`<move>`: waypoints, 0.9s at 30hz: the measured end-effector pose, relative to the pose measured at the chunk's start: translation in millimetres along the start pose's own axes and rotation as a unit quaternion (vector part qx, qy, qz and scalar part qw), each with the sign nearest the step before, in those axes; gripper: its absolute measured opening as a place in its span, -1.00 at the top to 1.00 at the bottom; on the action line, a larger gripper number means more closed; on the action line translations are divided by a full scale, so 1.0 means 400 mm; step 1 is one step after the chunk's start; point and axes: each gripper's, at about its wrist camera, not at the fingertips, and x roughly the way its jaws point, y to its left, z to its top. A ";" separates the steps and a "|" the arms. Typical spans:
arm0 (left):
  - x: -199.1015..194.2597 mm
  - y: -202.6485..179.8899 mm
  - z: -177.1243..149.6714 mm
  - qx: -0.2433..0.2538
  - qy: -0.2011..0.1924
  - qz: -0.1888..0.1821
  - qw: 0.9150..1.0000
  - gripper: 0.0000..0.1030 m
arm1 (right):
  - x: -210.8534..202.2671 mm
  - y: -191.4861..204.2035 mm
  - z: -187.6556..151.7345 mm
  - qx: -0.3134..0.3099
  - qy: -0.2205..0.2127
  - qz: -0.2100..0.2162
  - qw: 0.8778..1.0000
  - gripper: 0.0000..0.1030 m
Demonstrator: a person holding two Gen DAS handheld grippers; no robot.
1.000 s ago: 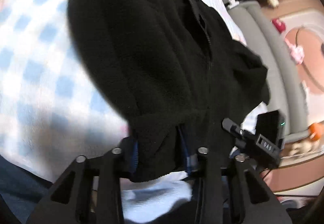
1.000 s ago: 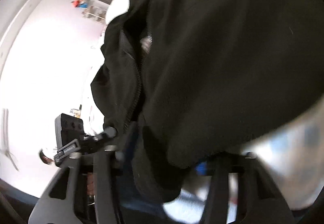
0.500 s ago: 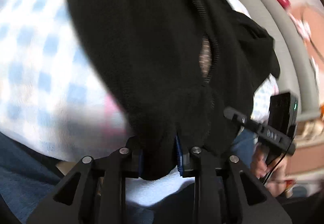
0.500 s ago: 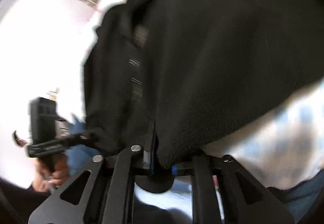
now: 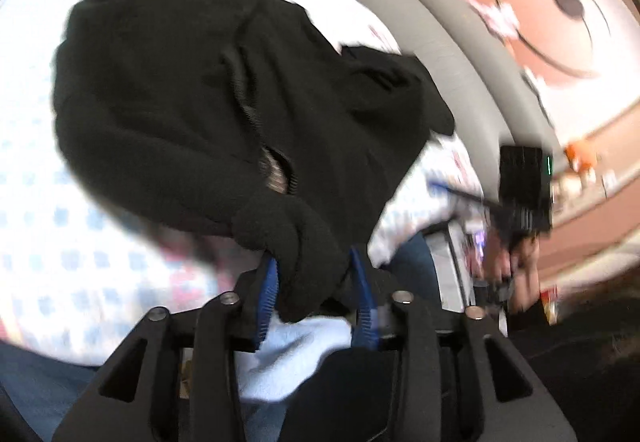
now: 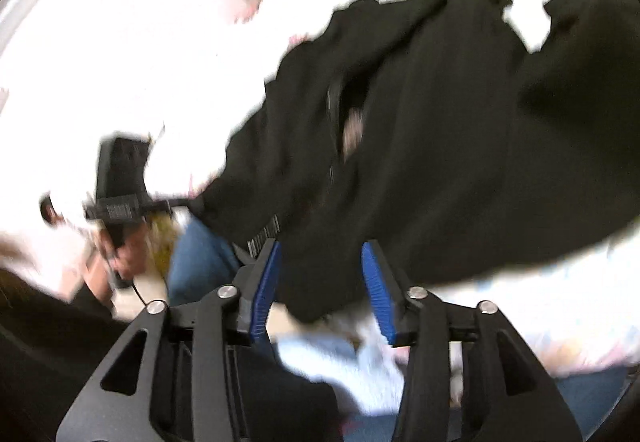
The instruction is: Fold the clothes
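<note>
A black fleece jacket [image 5: 180, 82] with a zip lies spread over a blue-and-white checked bedsheet [image 5: 60, 242]. My left gripper [image 5: 314, 274] has its blue pads on either side of a rolled bit of the jacket's near hem. Its jaws are opening and the fleece still touches both pads. In the right wrist view the jacket [image 6: 440, 142] fills the middle. My right gripper [image 6: 320, 262] is also opening. A hem corner hangs loosely between its pads, and a gap shows at the right pad [image 6: 376, 282].
A grey padded bed edge [image 5: 460, 54] runs along the sheet's right side, with a pinkish floor mat [image 5: 560, 22] beyond it. A hand [image 5: 516, 262] grips the other tool's black body [image 5: 524, 186]. Blue jeans [image 6: 200, 262] show close under the grippers.
Both grippers have risen and rolled, so more bedding and room shows around the jacket. The jaws on both stand wider than half a second ago, and the right one's hold has loosened.
</note>
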 end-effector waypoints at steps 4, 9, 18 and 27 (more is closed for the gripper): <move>0.096 0.015 -0.011 0.001 0.078 0.038 0.996 0.00 | 0.065 0.017 0.095 -0.012 -0.018 -0.018 1.000 -0.01; 0.104 0.121 -0.172 -0.096 0.135 0.088 0.982 0.01 | 0.263 0.025 0.154 -0.012 0.027 -0.002 1.000 -0.01; -0.161 0.116 -0.091 -0.051 -0.027 0.095 0.994 0.00 | 0.508 0.069 0.325 -0.079 0.056 -0.072 0.993 -0.21; 0.064 0.190 0.254 0.020 -0.044 0.178 0.983 0.19 | 0.594 0.017 0.385 -0.067 0.044 -0.097 0.992 0.72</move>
